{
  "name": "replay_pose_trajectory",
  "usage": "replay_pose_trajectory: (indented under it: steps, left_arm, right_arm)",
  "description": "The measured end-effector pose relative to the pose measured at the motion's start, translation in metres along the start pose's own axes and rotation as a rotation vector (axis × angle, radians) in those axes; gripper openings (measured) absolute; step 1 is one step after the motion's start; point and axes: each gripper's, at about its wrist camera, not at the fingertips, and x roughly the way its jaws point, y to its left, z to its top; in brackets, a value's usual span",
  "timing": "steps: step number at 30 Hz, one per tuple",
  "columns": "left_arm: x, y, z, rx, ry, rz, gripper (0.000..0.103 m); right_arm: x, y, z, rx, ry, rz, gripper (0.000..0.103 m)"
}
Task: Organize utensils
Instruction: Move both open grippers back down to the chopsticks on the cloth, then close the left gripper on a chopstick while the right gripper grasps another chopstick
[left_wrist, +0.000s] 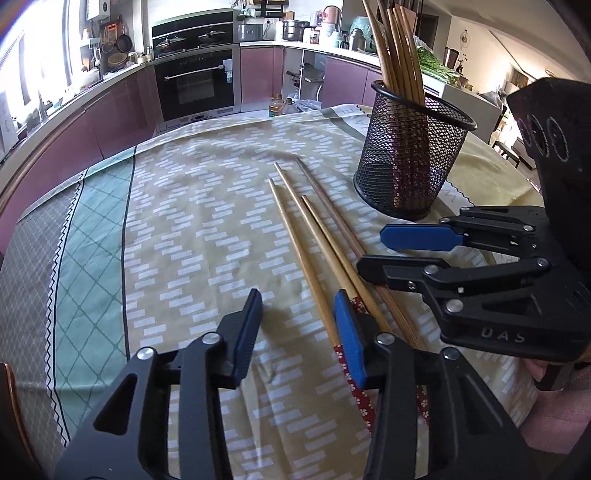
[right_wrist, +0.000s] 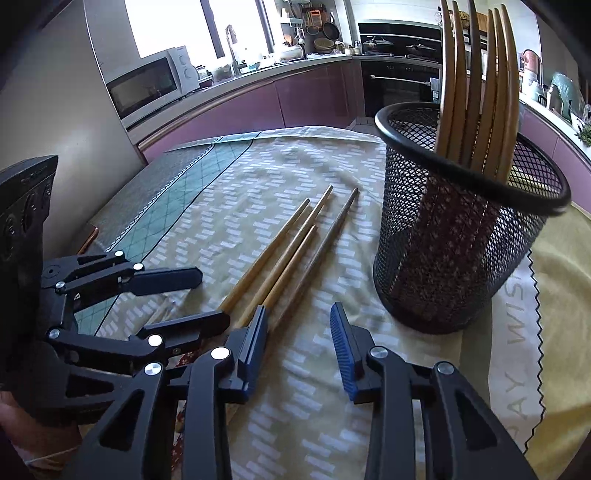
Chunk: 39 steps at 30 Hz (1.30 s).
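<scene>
Several wooden chopsticks (left_wrist: 314, 240) lie side by side on the patterned tablecloth, also in the right wrist view (right_wrist: 284, 251). A black mesh holder (left_wrist: 410, 155) with several chopsticks upright stands behind them; it also shows in the right wrist view (right_wrist: 465, 236). My left gripper (left_wrist: 299, 332) is open, low over the cloth, its right finger beside the chopsticks' patterned ends. My right gripper (right_wrist: 299, 332) is open, just right of the chopsticks' near ends; in the left wrist view it (left_wrist: 373, 247) lies over them.
The tablecloth (left_wrist: 177, 229) covers the table. Kitchen counters, an oven (left_wrist: 195, 81) and a microwave (right_wrist: 147, 85) lie beyond the table's far edge. The left gripper also shows in the right wrist view (right_wrist: 210, 299).
</scene>
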Motion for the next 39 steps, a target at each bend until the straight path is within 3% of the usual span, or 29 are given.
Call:
replay_pose_trajectory:
  steps: [6,18,21,24,33,39]
  left_arm:
    - [-0.002,0.004,-0.003,-0.026,0.000,-0.028,0.022]
    - [0.010,0.005,0.013,-0.024,0.028,-0.064,0.025]
    - [0.014,0.006,0.018,-0.027,0.034,-0.054,0.018]
    - [0.016,0.007,0.021,-0.044,0.034,-0.050,0.010]
    - [0.007,0.011,0.014,-0.097,-0.007,-0.063,0.008]
    - [-0.001,0.011,0.005,-0.089,-0.004,-0.097,0.008]
  right_arm:
    - [-0.005,-0.005,-0.002,-0.014,0.018,0.000,0.024]
    - [0.005,-0.002,0.008,-0.021,0.019,-0.048,0.024]
    - [0.008,-0.005,0.011,0.001,0.008,-0.049,0.018]
    - [0.007,-0.010,0.012,0.033,0.005,-0.021,0.010]
    - [-0.008,-0.022,0.001,0.117,-0.035,0.013,0.006]
    - [-0.023,-0.021,-0.005,0.105,-0.055,0.068,0.006]
